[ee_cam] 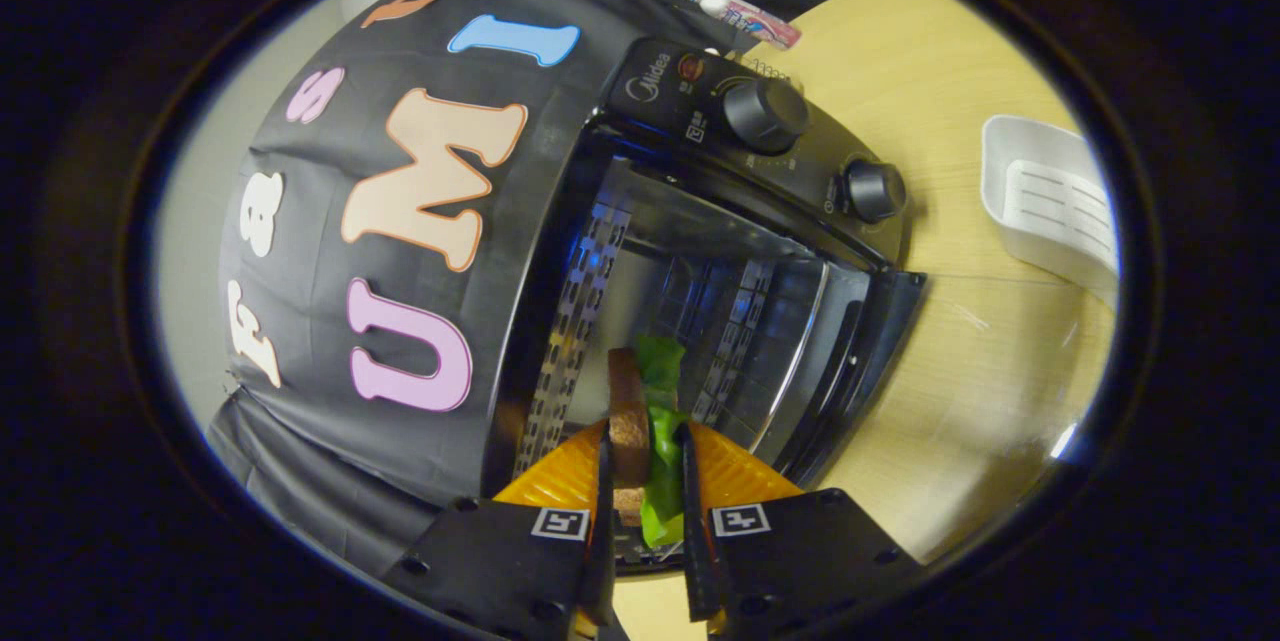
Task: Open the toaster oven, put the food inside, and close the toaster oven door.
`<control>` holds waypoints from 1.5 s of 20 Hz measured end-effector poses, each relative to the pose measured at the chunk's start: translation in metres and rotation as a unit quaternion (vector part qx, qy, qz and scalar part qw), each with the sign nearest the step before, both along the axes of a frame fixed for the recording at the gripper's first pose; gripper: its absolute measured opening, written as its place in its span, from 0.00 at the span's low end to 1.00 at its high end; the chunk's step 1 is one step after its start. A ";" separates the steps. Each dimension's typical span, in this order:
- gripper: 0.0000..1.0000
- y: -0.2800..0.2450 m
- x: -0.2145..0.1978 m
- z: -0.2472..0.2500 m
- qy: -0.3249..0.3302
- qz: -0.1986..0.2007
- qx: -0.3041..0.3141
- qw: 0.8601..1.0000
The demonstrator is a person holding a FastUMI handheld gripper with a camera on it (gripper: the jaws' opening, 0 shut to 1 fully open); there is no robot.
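Observation:
The view is rolled sideways. A black toaster oven (760, 151) stands on the wooden table with its glass door (850, 371) dropped open, showing the shiny cavity (690, 301) and its perforated side rails. My gripper (645, 446) is shut on the food (648, 421), a brown bread slice with a green leafy layer, held edge-on between the two fingers. The food's far end reaches into the mouth of the cavity. Two round knobs (765, 114) sit on the oven's control panel.
A white plastic tray (1050, 201) lies on the light wooden table (990, 371) beyond the oven's control panel. A small tube with a pink label (745, 18) rests near the oven's back corner. Black booth cloth hangs against the oven's other side.

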State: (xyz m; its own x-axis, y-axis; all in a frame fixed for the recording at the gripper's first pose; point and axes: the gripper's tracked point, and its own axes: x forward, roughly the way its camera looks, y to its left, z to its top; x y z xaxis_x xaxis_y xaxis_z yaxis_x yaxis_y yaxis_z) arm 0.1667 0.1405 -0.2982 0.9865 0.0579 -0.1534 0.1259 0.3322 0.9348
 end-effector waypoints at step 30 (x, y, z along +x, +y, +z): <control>1.00 -0.042 -0.126 -0.006 0.168 0.022 -0.470 0.866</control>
